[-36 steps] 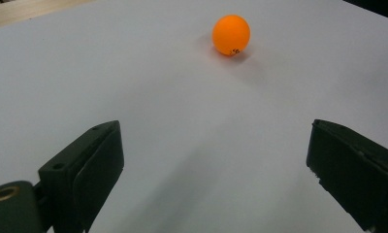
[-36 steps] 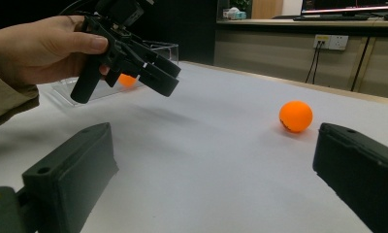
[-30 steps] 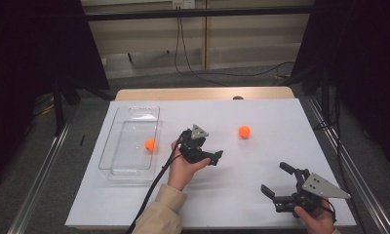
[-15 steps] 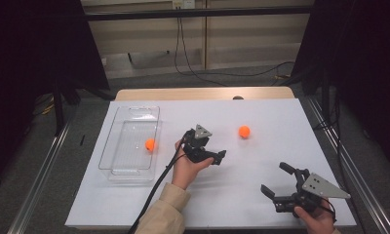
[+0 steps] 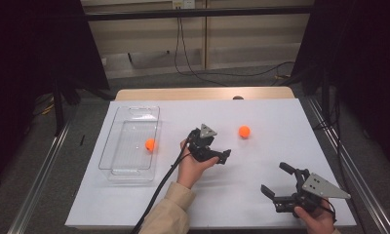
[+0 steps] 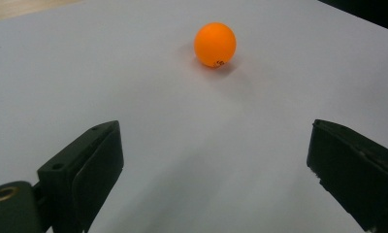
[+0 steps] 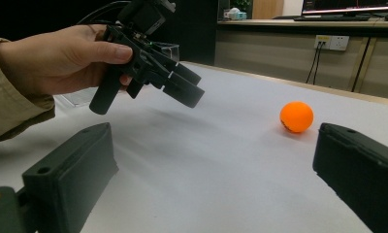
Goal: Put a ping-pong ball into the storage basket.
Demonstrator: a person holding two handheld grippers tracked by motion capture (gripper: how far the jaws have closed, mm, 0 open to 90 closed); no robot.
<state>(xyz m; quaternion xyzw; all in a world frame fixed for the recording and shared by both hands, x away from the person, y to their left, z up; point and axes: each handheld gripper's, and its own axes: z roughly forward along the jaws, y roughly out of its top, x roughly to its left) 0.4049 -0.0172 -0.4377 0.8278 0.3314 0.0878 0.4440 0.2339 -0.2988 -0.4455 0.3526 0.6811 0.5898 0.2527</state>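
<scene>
On the white table, an orange ball rests in the open, near the far middle of the surface. It carries a small dark printed mark low on its side in the left gripper view — too small to read. A second orange ball lies inside the clear tray at the left side of the table.

Left gripper: held above the table at mid-table by the left hand, aimed toward the free ball, which lies ahead of it and apart. Jaws stand wide apart with nothing between them. A beige sleeve covers the forearm.

Right gripper: held low at the near right edge by the right hand — jaws spread wide, empty, pointing toward the table's middle.
</scene>
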